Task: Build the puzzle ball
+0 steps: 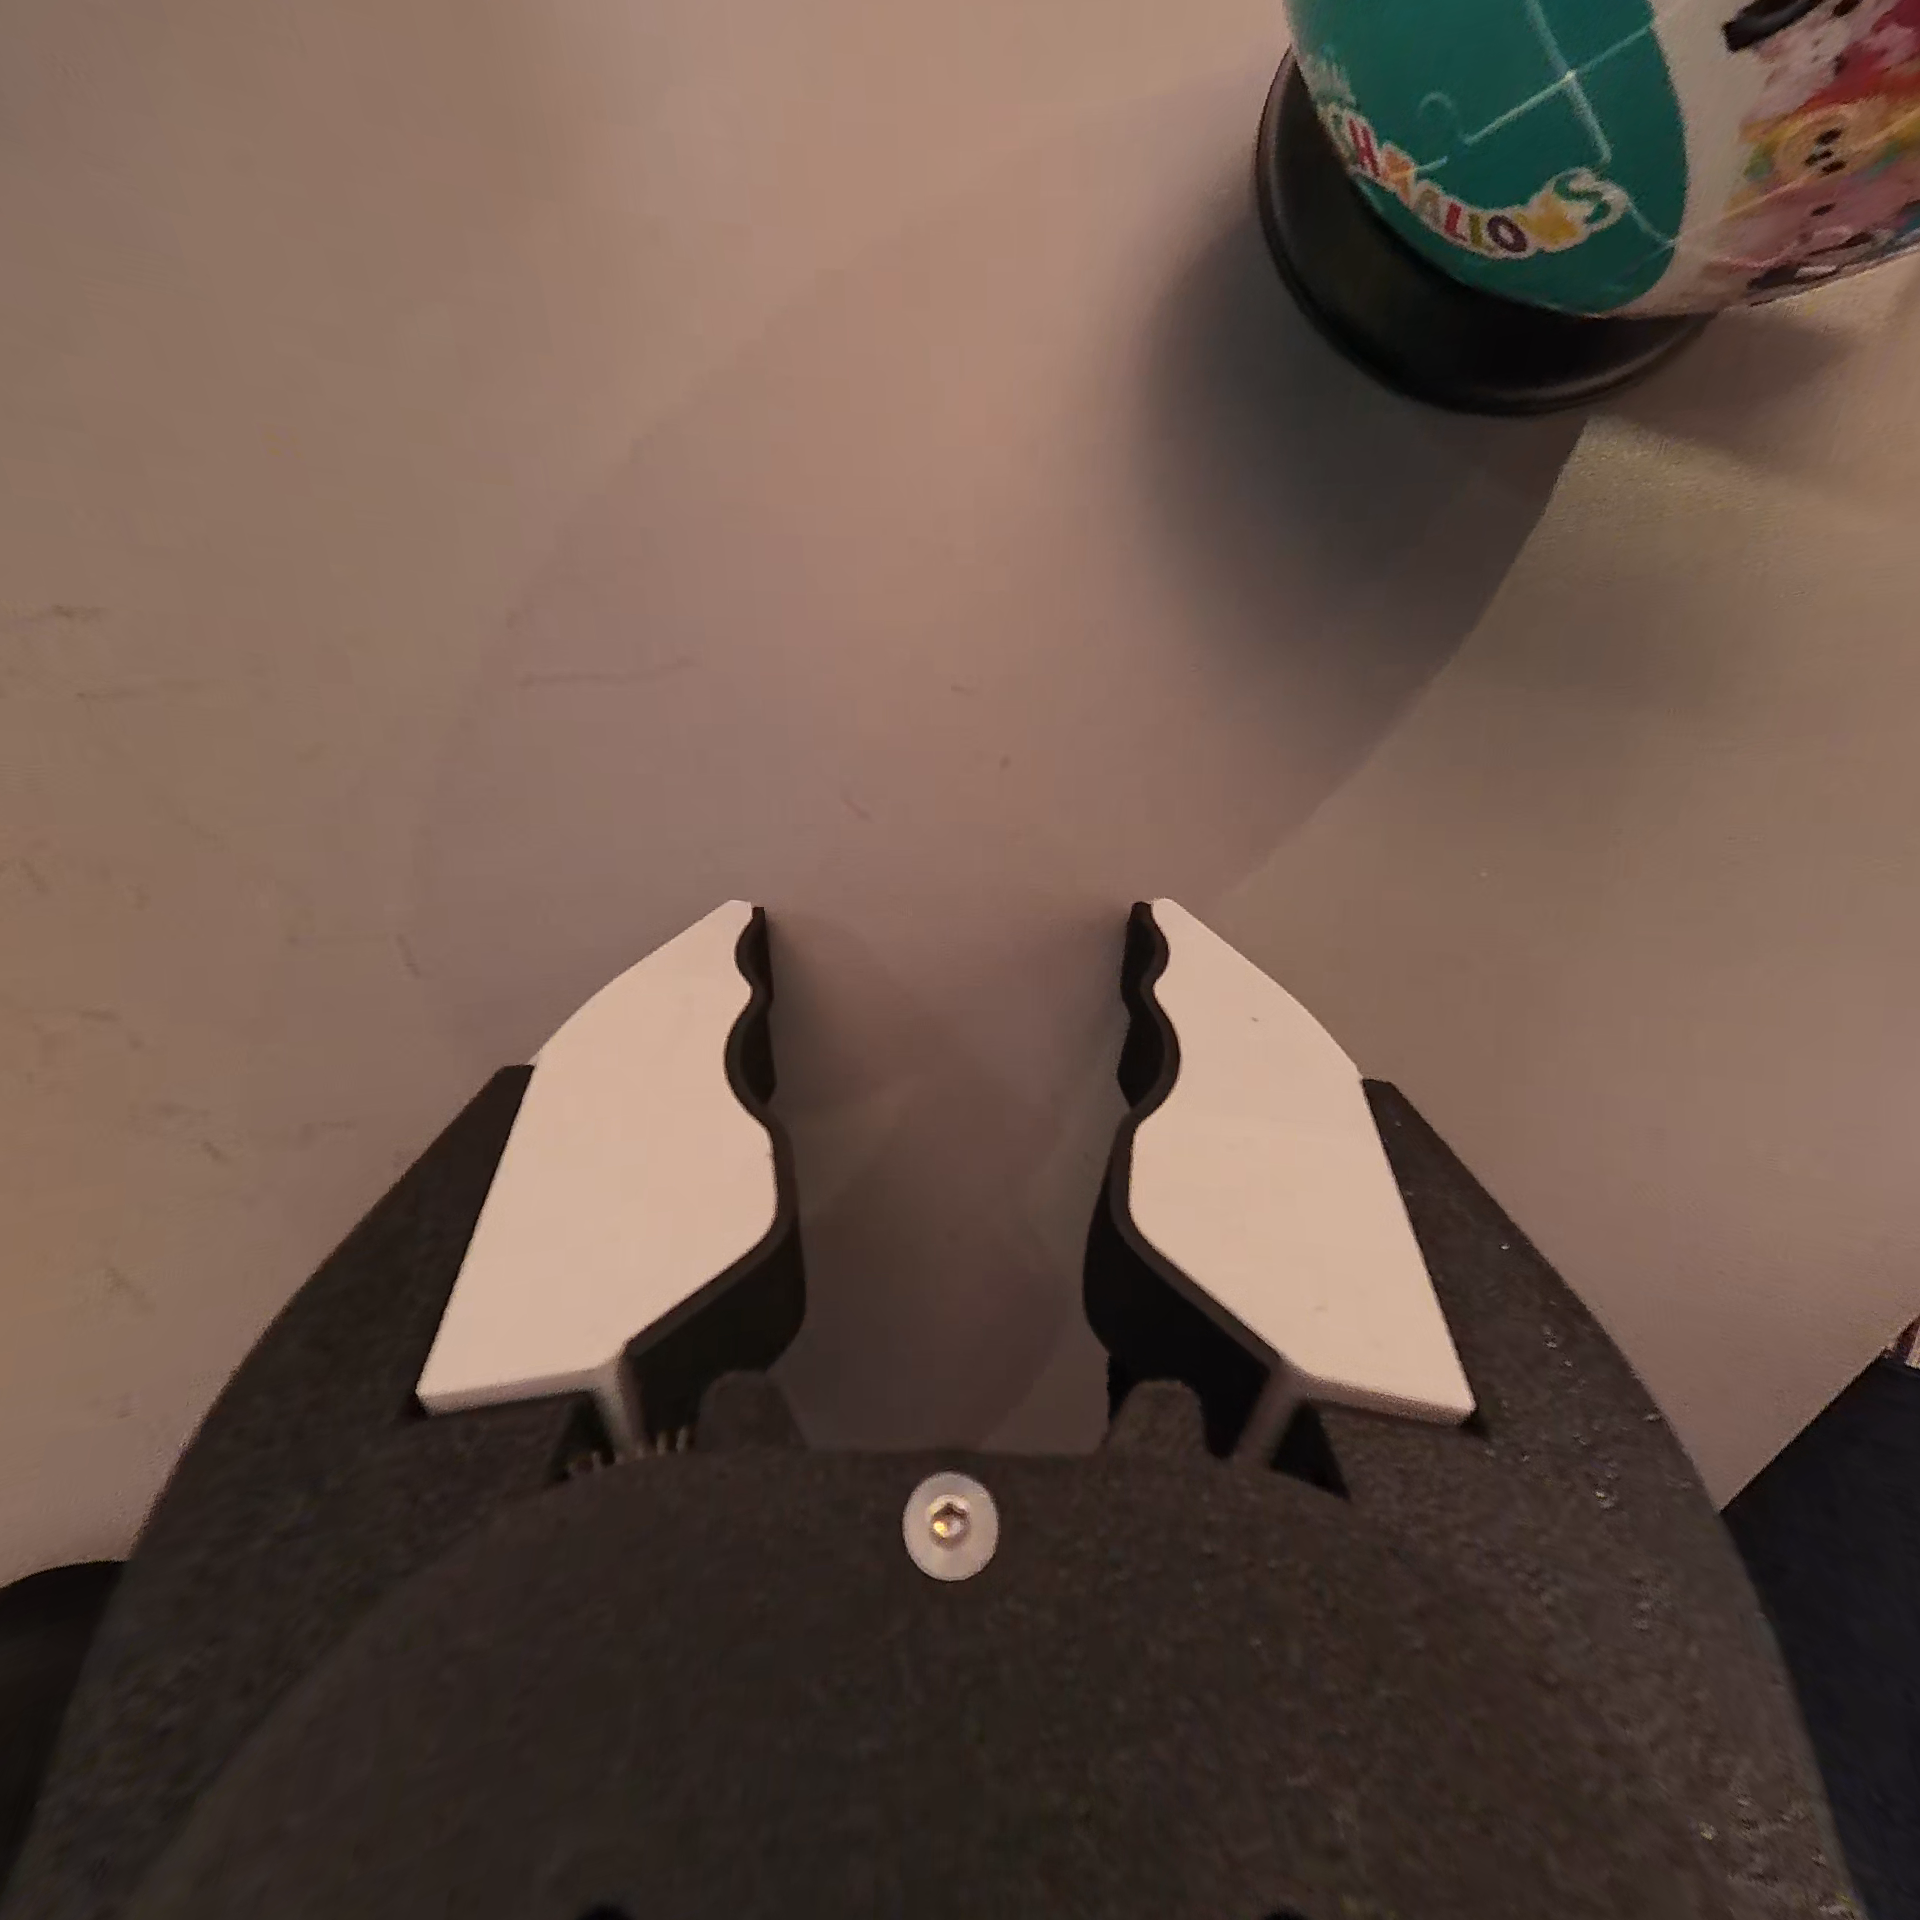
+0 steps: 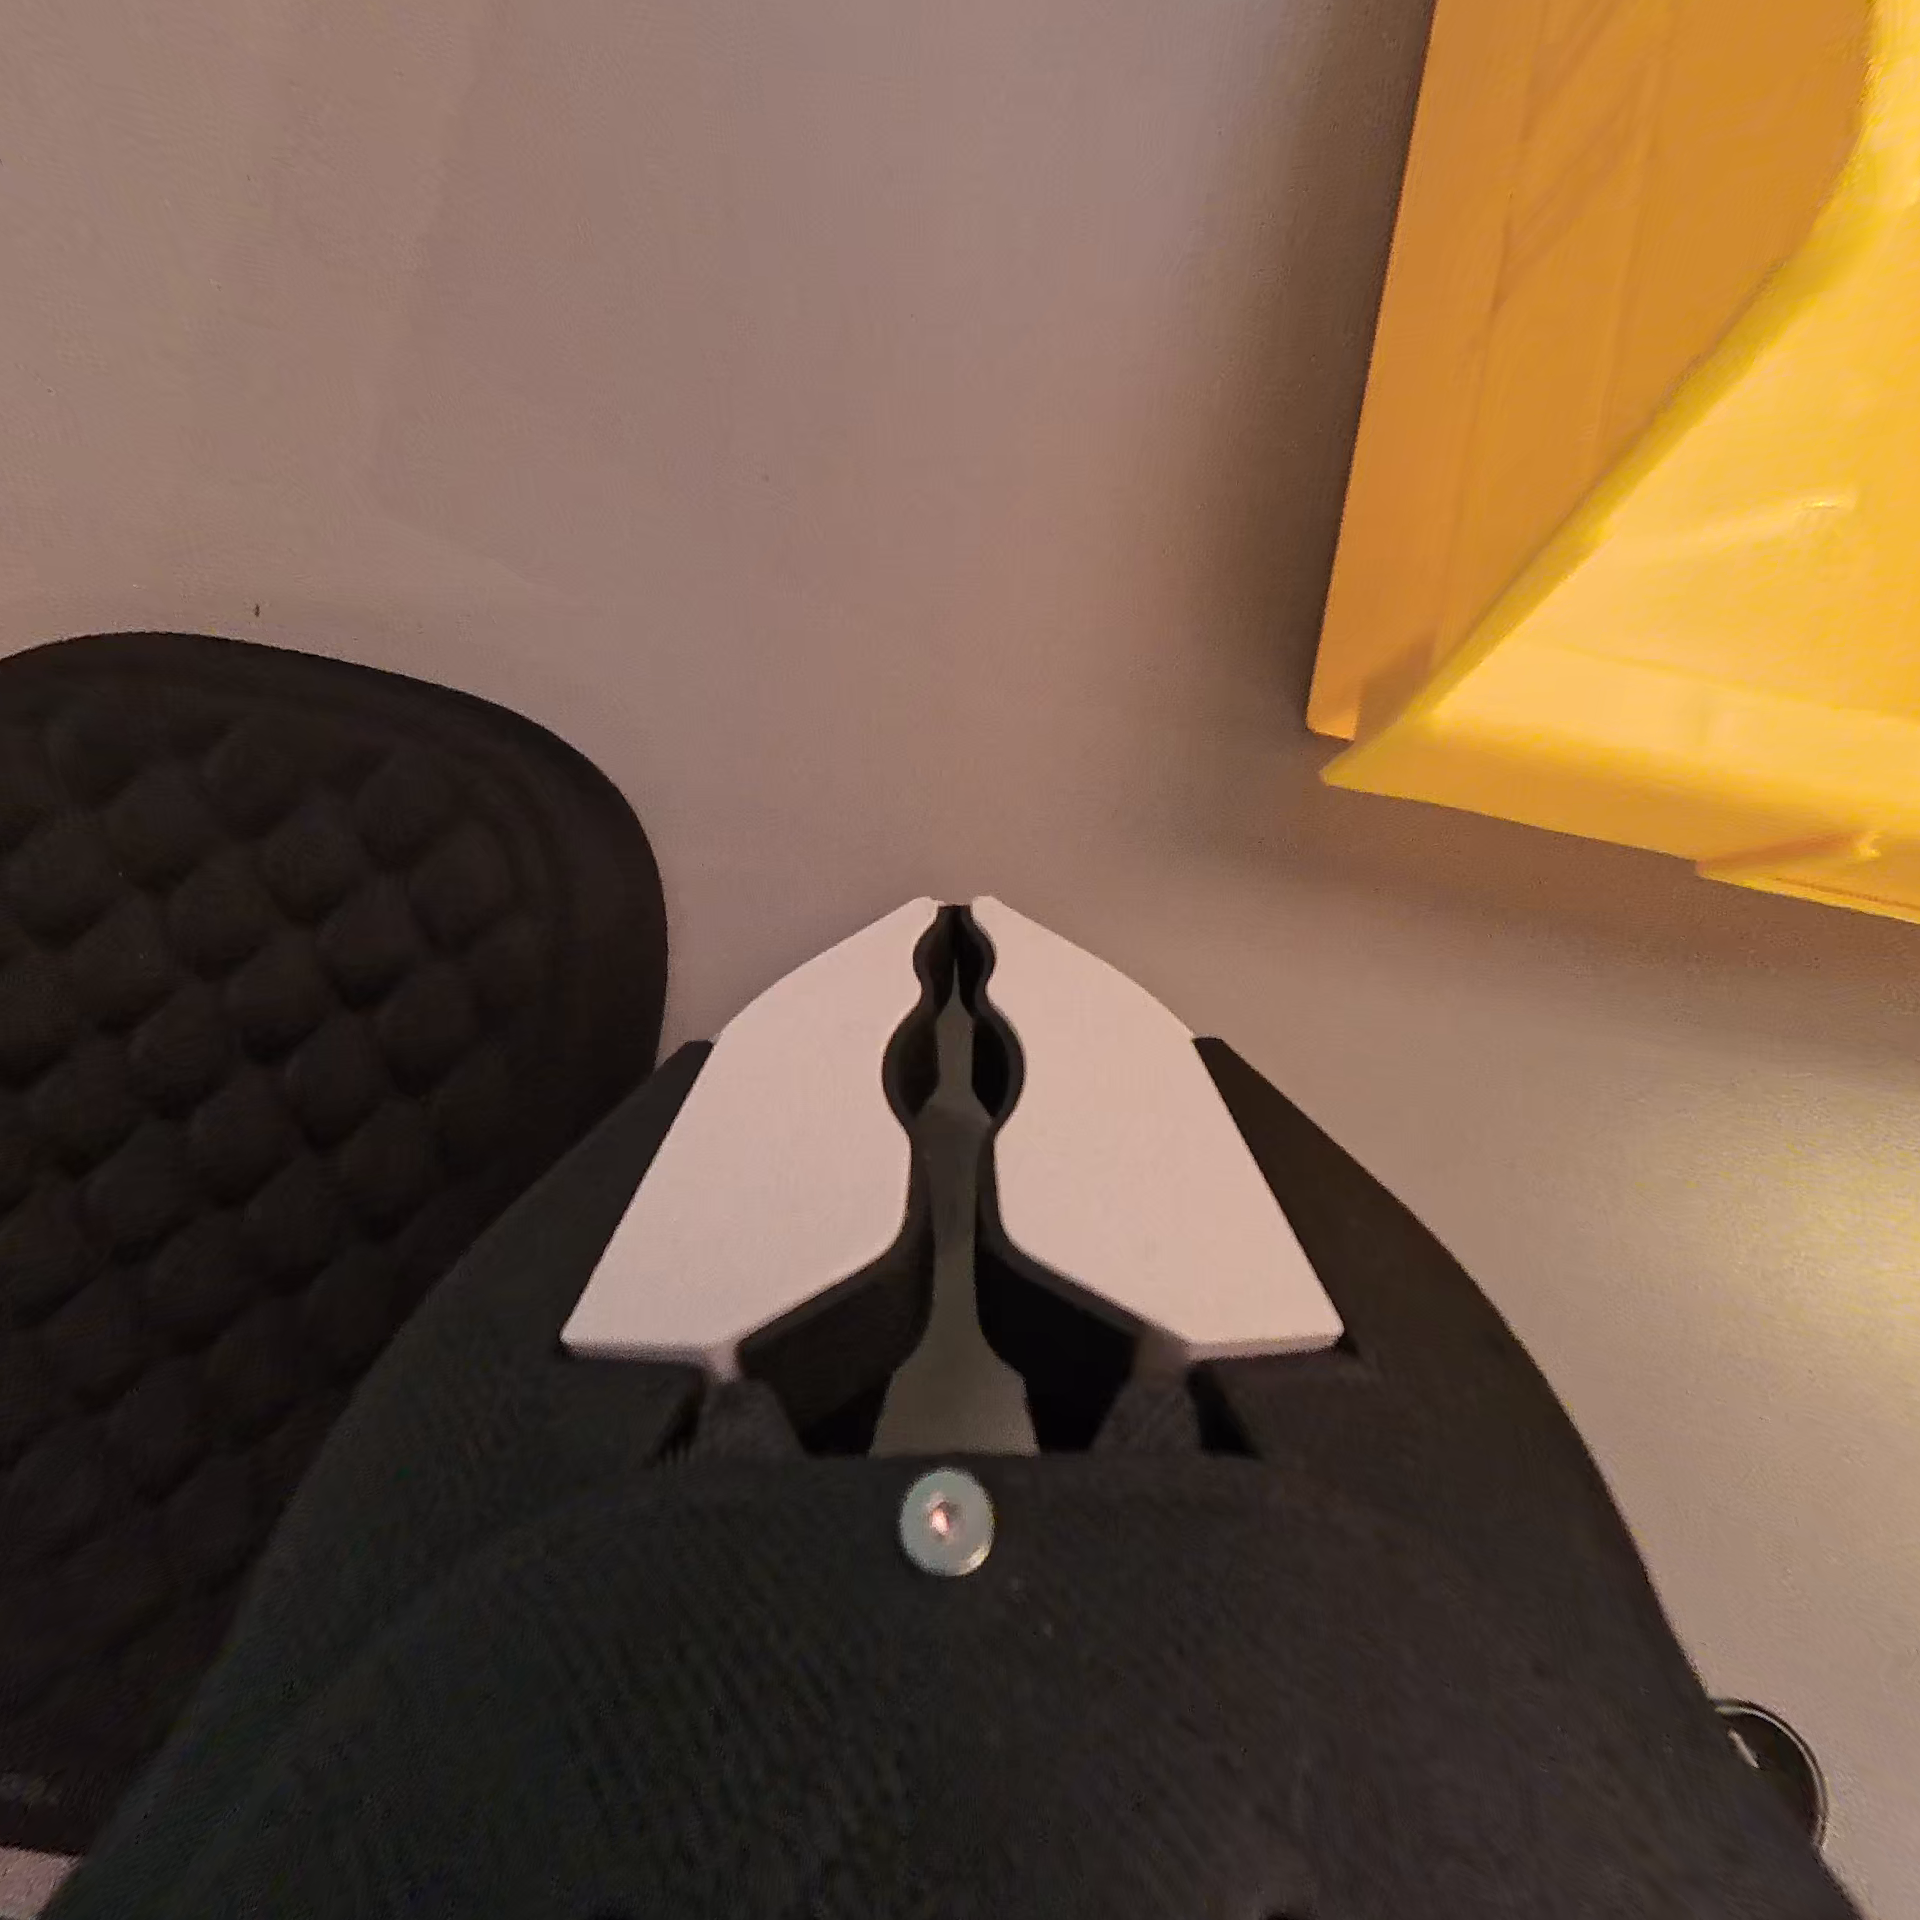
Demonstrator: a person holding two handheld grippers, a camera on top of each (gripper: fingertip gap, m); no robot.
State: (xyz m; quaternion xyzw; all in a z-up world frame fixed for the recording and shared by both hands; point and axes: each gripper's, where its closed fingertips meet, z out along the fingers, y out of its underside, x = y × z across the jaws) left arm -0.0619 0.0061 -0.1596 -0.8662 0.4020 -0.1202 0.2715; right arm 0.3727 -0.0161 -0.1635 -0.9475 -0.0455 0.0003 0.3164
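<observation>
Puzzle ball (image 1: 1621, 156) on black stand (image 1: 1351, 301), teal leftward.

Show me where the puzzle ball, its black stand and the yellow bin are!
puzzle ball (image 1: 1621, 156): left wrist view, teal side.
black stand (image 1: 1455, 343): left wrist view, front rim.
yellow bin (image 2: 1621, 582): right wrist view, outer wall.

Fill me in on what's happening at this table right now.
A person holds two grippers over a pale table, and neither holds anything. The left gripper is open, hovering above bare surface; the puzzle ball sits on its black stand off to its upper right, untouched. The right gripper is shut and empty, between a black quilted pad and a yellow bin.
</observation>
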